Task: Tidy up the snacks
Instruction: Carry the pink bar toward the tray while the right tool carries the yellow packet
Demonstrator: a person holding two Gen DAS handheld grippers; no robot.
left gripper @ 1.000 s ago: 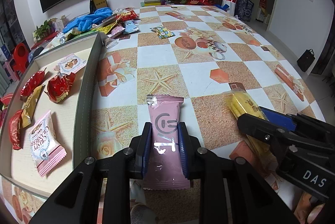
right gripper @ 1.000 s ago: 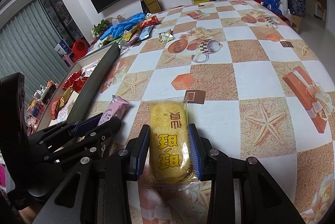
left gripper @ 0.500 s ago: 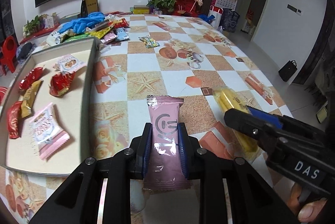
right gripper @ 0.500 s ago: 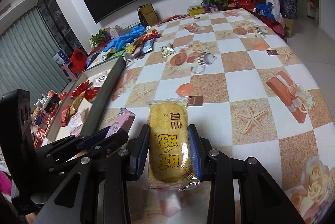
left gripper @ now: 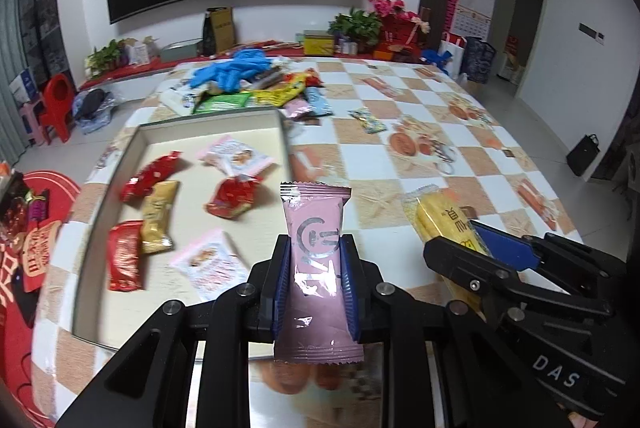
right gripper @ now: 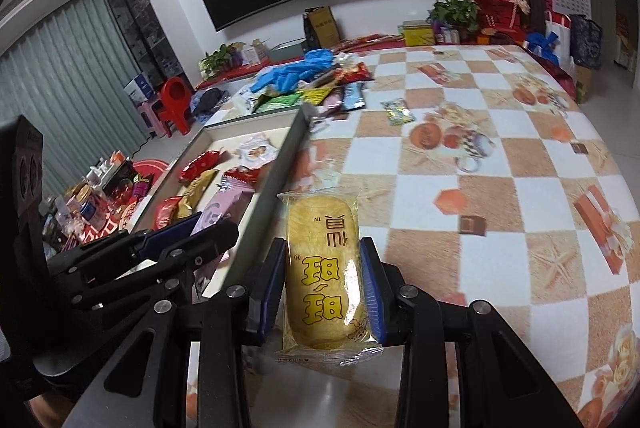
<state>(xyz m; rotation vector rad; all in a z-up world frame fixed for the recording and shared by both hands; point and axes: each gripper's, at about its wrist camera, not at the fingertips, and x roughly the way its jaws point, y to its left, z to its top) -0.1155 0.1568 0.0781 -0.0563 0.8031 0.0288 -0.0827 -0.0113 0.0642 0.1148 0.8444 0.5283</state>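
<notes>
Your left gripper (left gripper: 316,280) is all black angular linkage, with round silver screw heads at the pivots behind the fingers and ribbed blue pads lining both inner faces. Your right gripper (right gripper: 326,284) matches it: same black frame, blue pads, silver screws. Its side carries white letters, DAS.
</notes>
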